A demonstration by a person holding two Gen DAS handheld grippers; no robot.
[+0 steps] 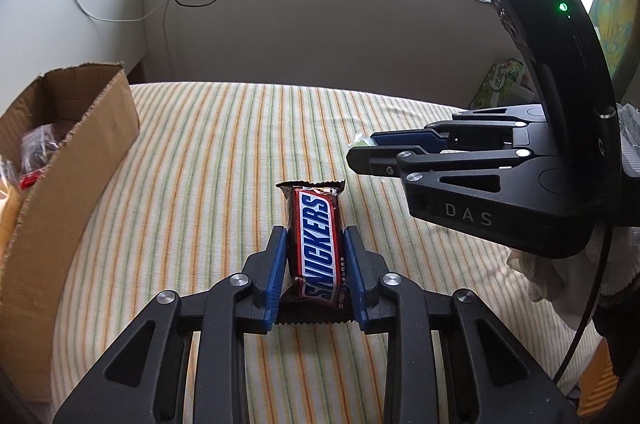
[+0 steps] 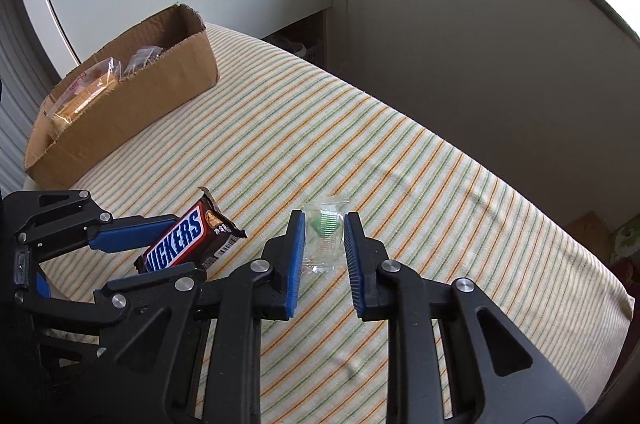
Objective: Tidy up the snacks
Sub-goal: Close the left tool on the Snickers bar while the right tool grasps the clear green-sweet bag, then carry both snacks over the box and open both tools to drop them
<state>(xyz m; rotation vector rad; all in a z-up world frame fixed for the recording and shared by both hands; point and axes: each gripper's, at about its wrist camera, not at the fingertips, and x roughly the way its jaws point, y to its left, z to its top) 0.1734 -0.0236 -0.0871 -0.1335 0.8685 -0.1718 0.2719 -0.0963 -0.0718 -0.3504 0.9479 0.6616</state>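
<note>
Your left gripper (image 1: 315, 256) is clamped on the Snickers bar (image 1: 318, 248), and your right gripper (image 2: 322, 256) is closed on the clear candy packet (image 2: 323, 236); lift both straight off the striped cloth (image 2: 400, 151) before swinging toward the cardboard box (image 2: 160, 87). Only the right wrist view shows the packet's green contents and the snack bags in the box.
</note>
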